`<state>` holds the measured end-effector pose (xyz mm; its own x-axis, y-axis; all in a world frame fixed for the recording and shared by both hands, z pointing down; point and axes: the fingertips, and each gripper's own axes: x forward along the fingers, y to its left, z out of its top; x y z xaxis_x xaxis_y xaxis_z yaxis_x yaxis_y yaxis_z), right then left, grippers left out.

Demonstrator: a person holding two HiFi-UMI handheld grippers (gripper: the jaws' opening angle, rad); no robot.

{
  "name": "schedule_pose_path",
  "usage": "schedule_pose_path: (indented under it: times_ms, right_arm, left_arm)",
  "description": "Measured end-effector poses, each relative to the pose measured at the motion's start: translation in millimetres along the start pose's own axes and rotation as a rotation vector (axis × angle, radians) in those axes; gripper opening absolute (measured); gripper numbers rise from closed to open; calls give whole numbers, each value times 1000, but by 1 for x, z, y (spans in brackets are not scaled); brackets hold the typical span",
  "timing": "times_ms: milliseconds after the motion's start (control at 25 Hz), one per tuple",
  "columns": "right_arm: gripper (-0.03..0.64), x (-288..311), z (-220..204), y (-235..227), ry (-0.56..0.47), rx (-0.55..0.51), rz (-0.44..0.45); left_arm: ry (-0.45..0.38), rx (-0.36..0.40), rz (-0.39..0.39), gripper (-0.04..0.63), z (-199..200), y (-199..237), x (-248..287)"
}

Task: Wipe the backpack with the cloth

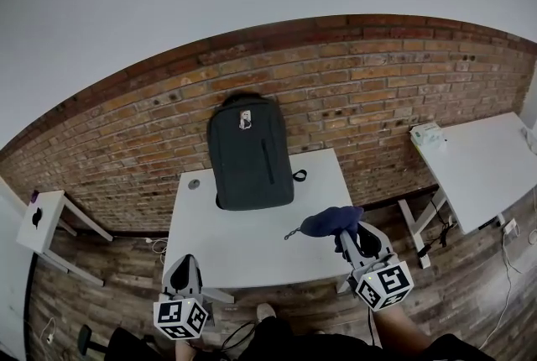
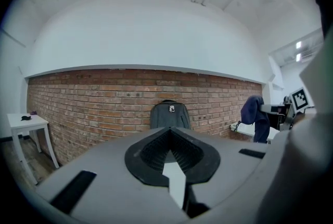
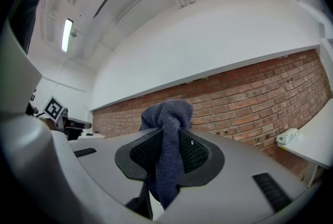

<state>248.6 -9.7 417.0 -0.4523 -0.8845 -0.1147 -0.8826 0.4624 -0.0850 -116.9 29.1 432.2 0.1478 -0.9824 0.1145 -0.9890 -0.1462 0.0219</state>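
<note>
A dark grey backpack (image 1: pixel 250 153) stands on the far side of a white table (image 1: pixel 260 242), leaning against the brick wall; it also shows small and upright in the left gripper view (image 2: pixel 170 115). My right gripper (image 1: pixel 346 231) is shut on a dark blue cloth (image 1: pixel 331 222), held over the table's right front corner; the cloth (image 3: pixel 168 150) hangs bunched between its jaws. My left gripper (image 1: pixel 188 264) is at the table's left front edge, jaws together with nothing between them. The cloth (image 2: pixel 256 116) also shows at the right of the left gripper view.
A second white table (image 1: pixel 482 168) with a small pale packet (image 1: pixel 427 133) stands to the right. A small white side table (image 1: pixel 44 221) is at the left. Wooden floor runs around the tables, with cables (image 1: pixel 508 238) at the right. A round cap (image 1: pixel 194 183) lies on the table.
</note>
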Motion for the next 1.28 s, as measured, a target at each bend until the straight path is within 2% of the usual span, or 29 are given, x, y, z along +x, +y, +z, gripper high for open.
schedule_pose_path:
  times_ms: [360, 680, 960, 1280]
  right_arm:
    - [86, 53, -12, 6, 27, -29, -1]
    - [86, 131, -20, 18, 36, -44, -28]
    - [86, 187, -13, 27, 18, -61, -74]
    - [86, 229, -33, 41, 46, -62, -147]
  left_arm:
    - [13, -41, -23, -6, -17, 31, 47]
    - [-1, -53, -66, -6, -6, 87, 119]
    - [0, -51, -133, -6, 4, 122, 175]
    - [9, -58, -182, -6, 0, 170, 220]
